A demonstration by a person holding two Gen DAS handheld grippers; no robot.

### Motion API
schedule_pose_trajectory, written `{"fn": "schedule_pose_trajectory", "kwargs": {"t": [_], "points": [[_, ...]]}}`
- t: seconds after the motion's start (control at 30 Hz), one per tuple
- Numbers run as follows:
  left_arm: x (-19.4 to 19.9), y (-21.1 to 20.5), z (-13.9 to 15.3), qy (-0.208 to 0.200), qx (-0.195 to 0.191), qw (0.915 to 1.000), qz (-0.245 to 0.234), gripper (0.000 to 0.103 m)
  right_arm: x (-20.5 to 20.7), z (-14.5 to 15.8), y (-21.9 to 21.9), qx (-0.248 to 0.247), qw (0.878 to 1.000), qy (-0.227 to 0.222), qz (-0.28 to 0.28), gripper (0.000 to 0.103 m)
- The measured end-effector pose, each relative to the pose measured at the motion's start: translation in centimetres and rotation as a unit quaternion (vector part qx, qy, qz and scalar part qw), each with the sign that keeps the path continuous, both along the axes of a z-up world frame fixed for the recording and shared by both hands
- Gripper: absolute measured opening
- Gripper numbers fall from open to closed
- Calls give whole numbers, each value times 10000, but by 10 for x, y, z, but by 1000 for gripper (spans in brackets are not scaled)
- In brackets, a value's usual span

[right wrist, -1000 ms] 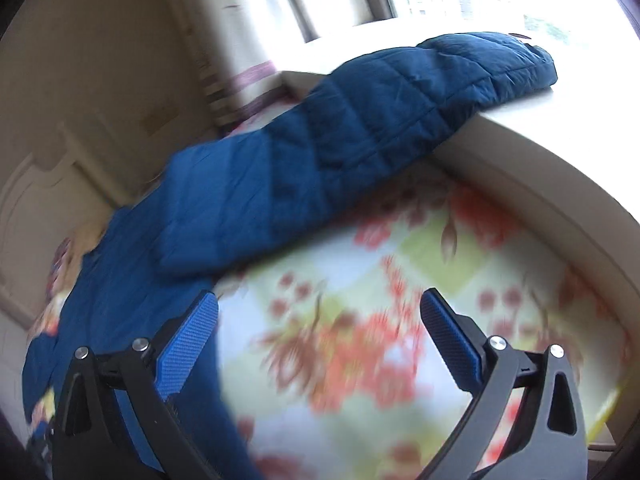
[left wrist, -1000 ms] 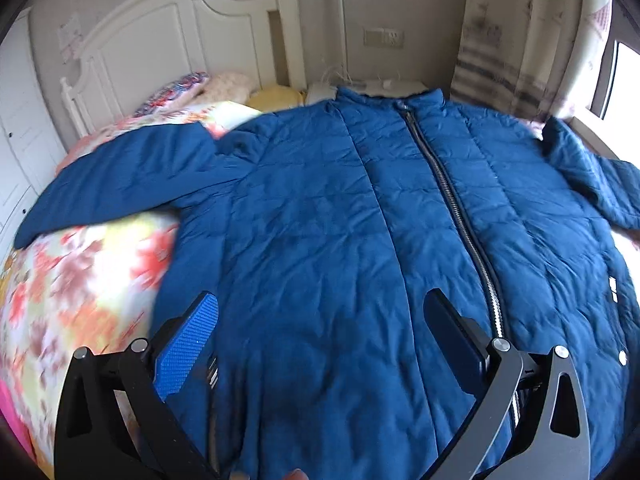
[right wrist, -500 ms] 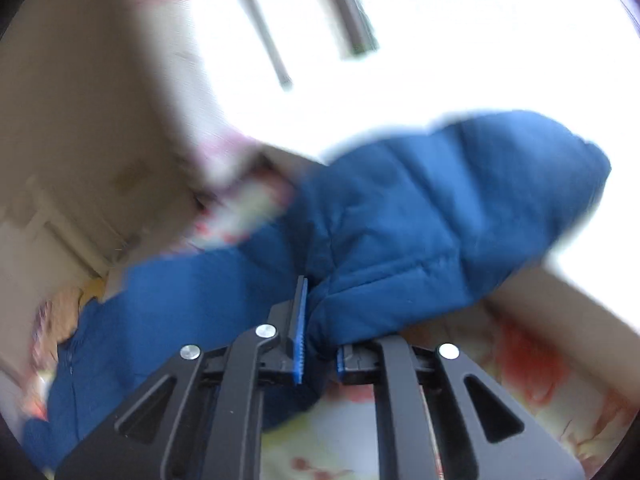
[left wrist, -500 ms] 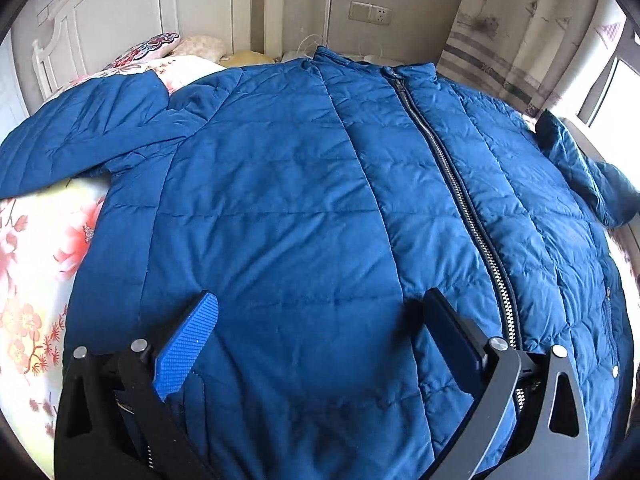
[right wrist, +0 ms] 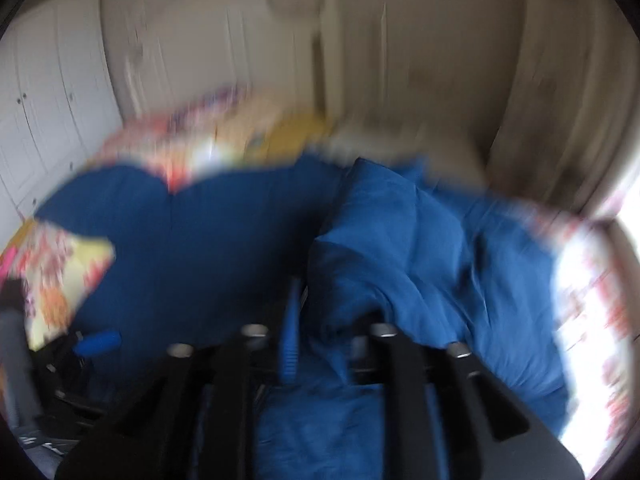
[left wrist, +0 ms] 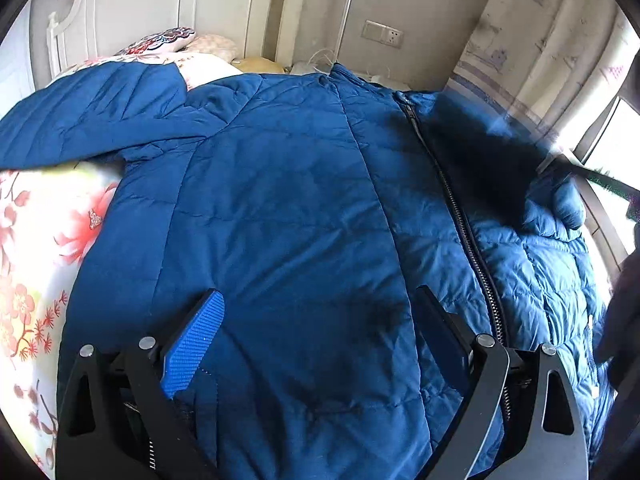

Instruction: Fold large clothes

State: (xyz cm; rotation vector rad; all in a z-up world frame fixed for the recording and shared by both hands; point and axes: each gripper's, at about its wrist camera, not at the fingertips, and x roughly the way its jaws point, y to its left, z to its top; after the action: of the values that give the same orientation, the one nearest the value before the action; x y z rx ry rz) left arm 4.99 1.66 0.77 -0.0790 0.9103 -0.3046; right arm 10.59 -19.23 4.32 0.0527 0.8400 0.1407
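A blue jacket [left wrist: 288, 208] lies spread front-up on the bed [left wrist: 36, 240], zipper [left wrist: 460, 220] closed, one sleeve [left wrist: 92, 116] stretched out toward the pillows. The left hand-held gripper [left wrist: 320, 328] hovers over the jacket's lower front, jaws wide though they have just been narrowing a little, nothing between them. The right hand-held gripper [right wrist: 324, 328] has the other sleeve [right wrist: 400, 256] between its jaws, which have just been opening; the blur hides whether they pinch it.

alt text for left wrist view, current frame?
A blue quilted jacket lies zipped and front-up on a floral bedspread, one sleeve spread toward the white headboard. The left hand-held gripper hovers open over its lower front.
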Motion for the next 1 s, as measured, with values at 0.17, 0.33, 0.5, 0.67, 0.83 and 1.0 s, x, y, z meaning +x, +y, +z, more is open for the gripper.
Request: {"fn": "schedule_pose_trajectory", "kwargs": {"t": [0.17,0.33,0.5,0.67,0.83,1.0], "points": [[1,-2,1,-14,-24,10000,9,94,-4,-44,11,262,9978,541,267,83],[-2,6,4,-109,-172,9997,155,94,-60,-3,-21,939,9949,173,339,100],[-12,-15,34,-856,376,9956,112,99,-156,17,-76,303,9927,-1007,-583,101],[-2,-93,65,-1246,827,9868,-621,99,-178,-11,-129,365,9848,-581,-1594,101],[4,-204,57,-1363,1695,9561,-1964,99,-188,-34,-129,516,9869,-38,-1527,99],[-2,-286,39,-1363,2315,9122,-3094,99,-185,-50,-119,68,9897,208,-1413,94]]}}
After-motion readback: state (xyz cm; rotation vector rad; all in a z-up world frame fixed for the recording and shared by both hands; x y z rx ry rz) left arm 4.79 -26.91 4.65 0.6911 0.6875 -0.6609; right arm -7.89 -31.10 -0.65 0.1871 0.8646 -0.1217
